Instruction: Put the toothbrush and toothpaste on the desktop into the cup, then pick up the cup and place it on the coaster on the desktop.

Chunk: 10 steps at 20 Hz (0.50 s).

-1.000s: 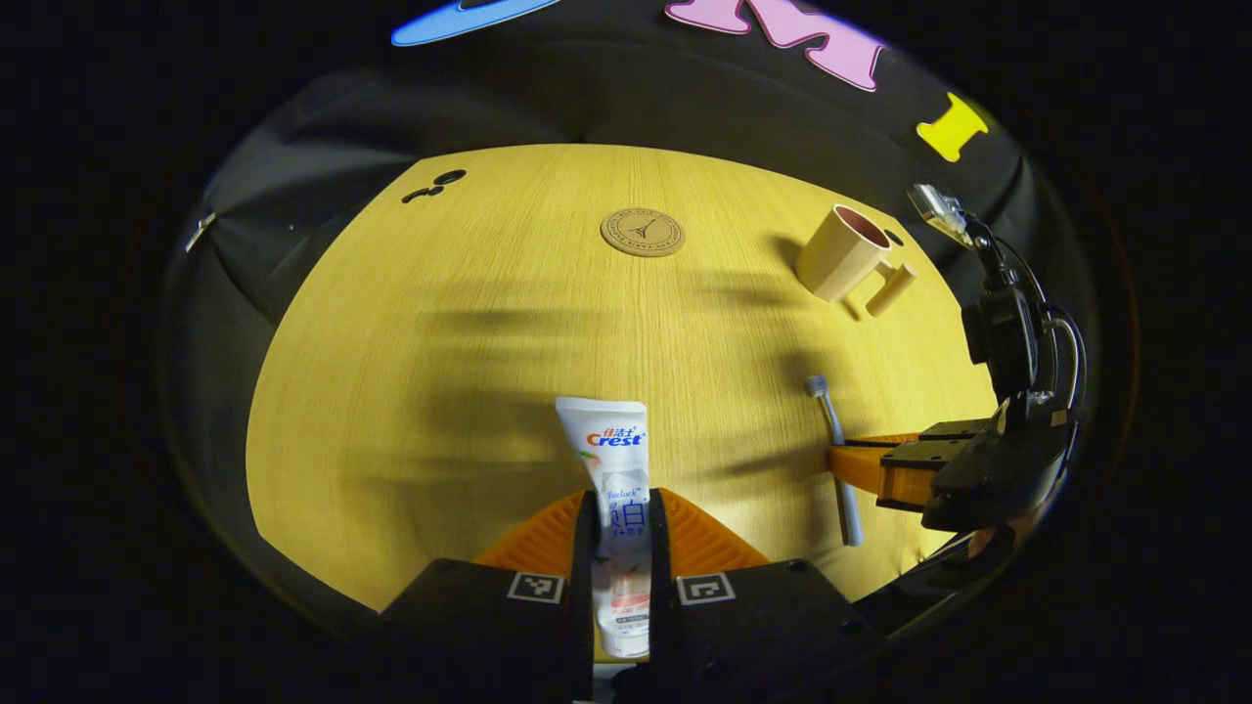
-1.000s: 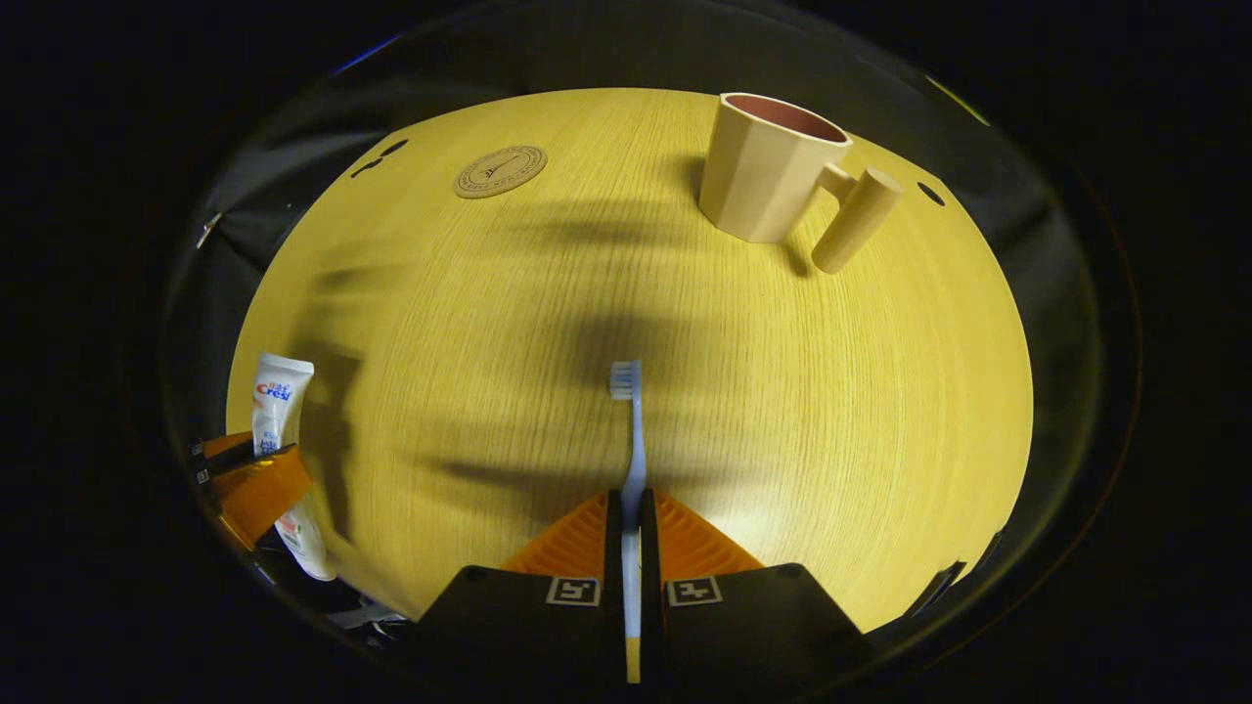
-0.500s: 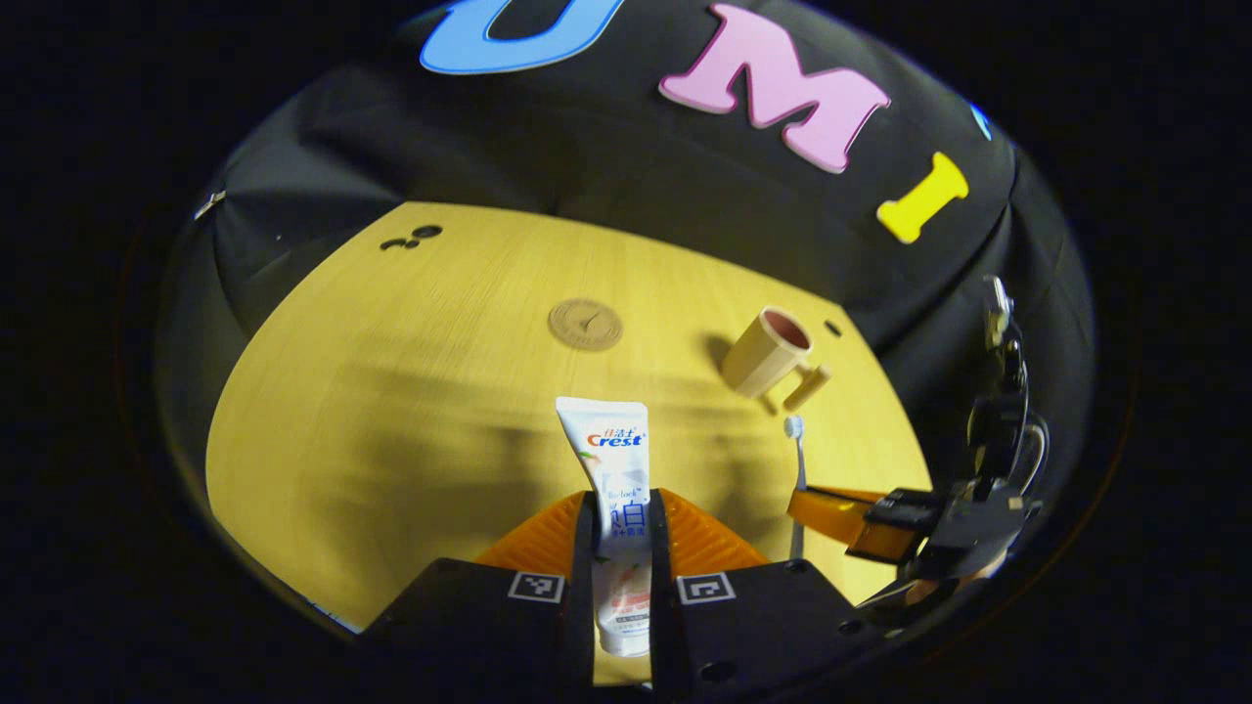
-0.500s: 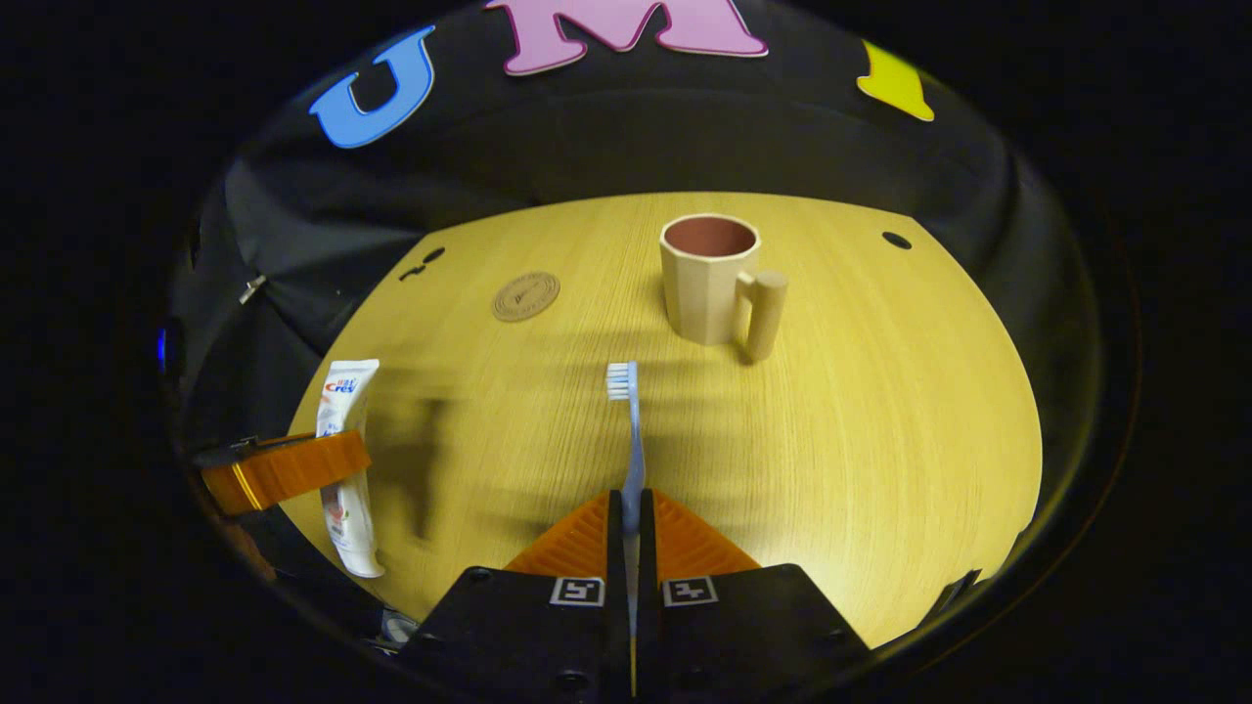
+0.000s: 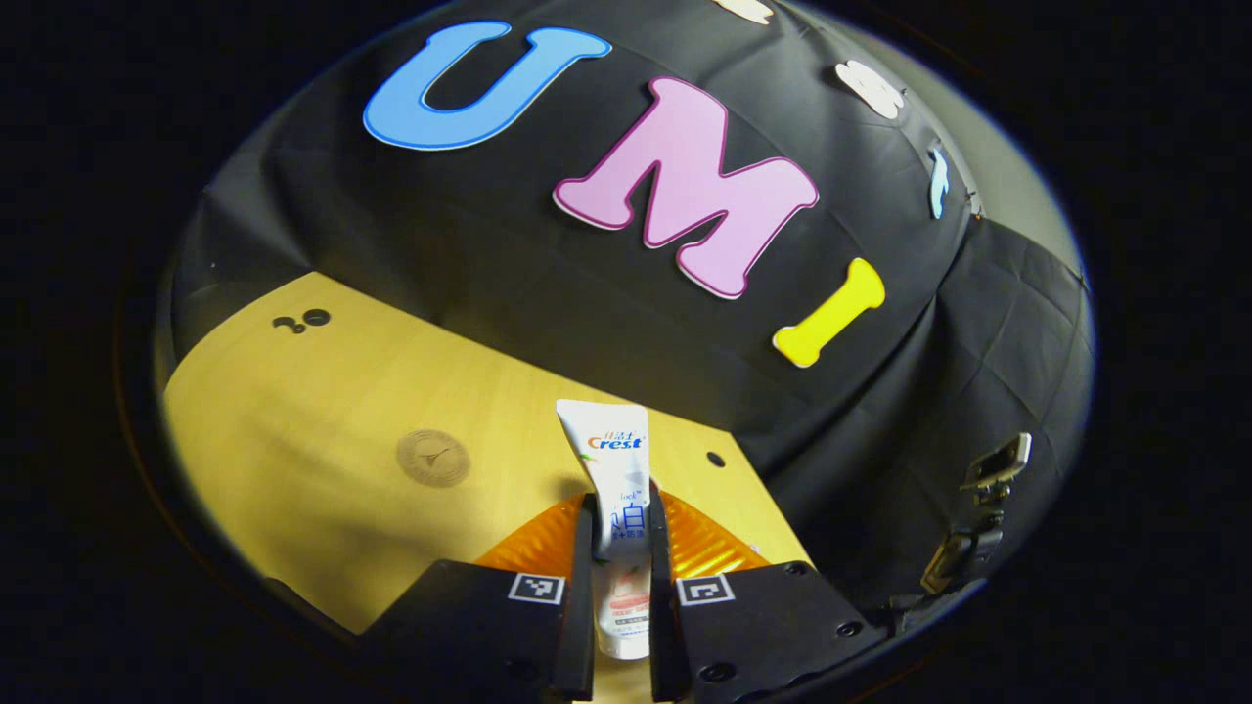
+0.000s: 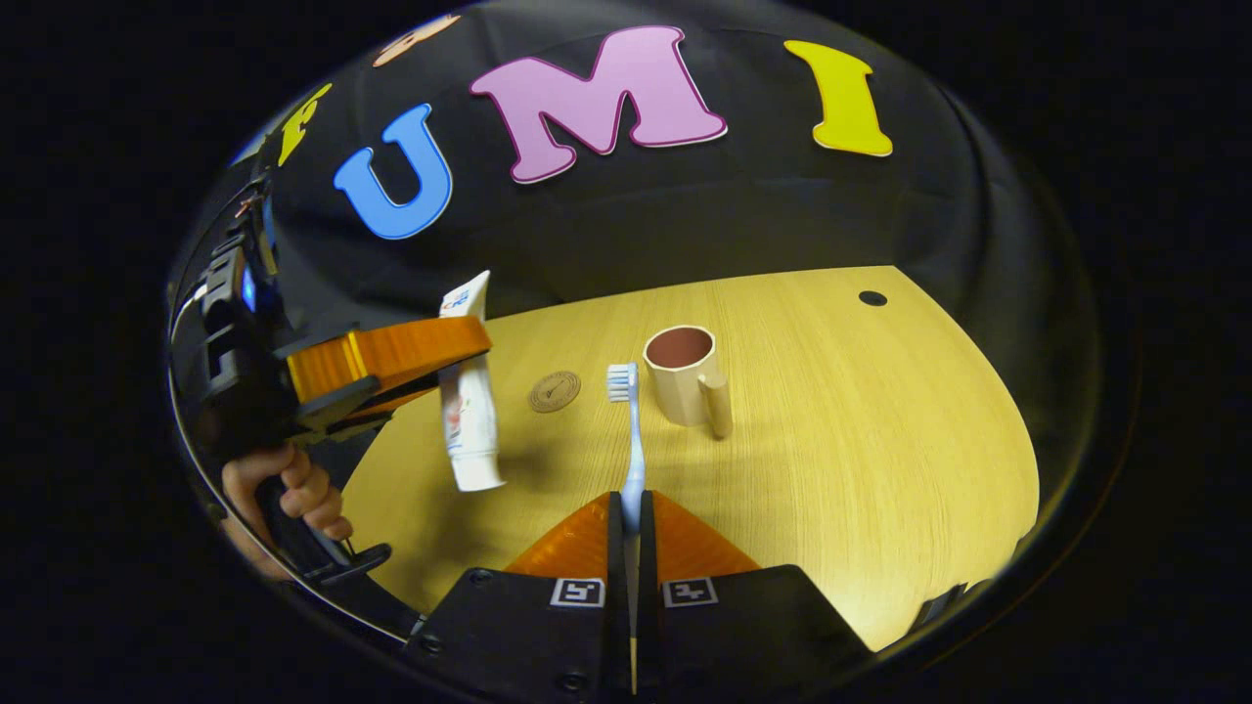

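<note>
Aloft, left gripper (image 5: pixel 620 533) fingers pinch the toothpaste (image 5: pixel 615 489); right gripper (image 6: pixel 631 513) fingers pinch the toothbrush (image 6: pixel 632 430), cup (image 6: pixel 682 376) at one o'clock.

toothpaste (image 5: pixel 616 469): one tube, white, left in the right gripper view
toothbrush (image 6: pixel 632 430): one, with a single head of bristles
cup (image 6: pixel 682 374): one, with one handle, far on the desktop
coaster (image 6: pixel 555 391): one round disc, left of the cup
desktop (image 6: pixel 861 440): one wooden top
grippers: two, the left gripper (image 5: pixel 620 533) and the right gripper (image 6: pixel 628 513)
hand (image 6: pixel 293 489): one, at the near left
</note>
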{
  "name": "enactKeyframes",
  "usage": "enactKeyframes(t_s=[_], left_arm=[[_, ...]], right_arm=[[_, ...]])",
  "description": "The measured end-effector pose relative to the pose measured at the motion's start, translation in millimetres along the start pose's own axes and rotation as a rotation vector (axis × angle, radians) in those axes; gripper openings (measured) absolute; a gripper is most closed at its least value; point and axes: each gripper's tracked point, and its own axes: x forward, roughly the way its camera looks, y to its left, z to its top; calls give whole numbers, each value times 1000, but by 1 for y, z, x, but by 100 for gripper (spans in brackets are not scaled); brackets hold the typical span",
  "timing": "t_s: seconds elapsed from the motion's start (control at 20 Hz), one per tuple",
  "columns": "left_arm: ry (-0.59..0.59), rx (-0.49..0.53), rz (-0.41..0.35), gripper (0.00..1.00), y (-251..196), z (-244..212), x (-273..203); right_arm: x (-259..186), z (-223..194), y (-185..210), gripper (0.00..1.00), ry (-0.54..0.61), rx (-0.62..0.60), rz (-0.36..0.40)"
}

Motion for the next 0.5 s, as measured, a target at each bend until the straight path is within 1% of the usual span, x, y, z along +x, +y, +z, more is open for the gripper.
enactKeyframes(t_s=[0.25,0.35,0.5], left_arm=[[-110,-26,-99,27,-38,21,54],[-148,14,-92,27,-41,28,78],[-186,82,-47,27,-34,33,109]], right_arm=[[-19,11,-24,7,-24,1,1],[-23,13,-37,7,-27,5,-8],[-28,13,-50,7,-24,18,-4]])
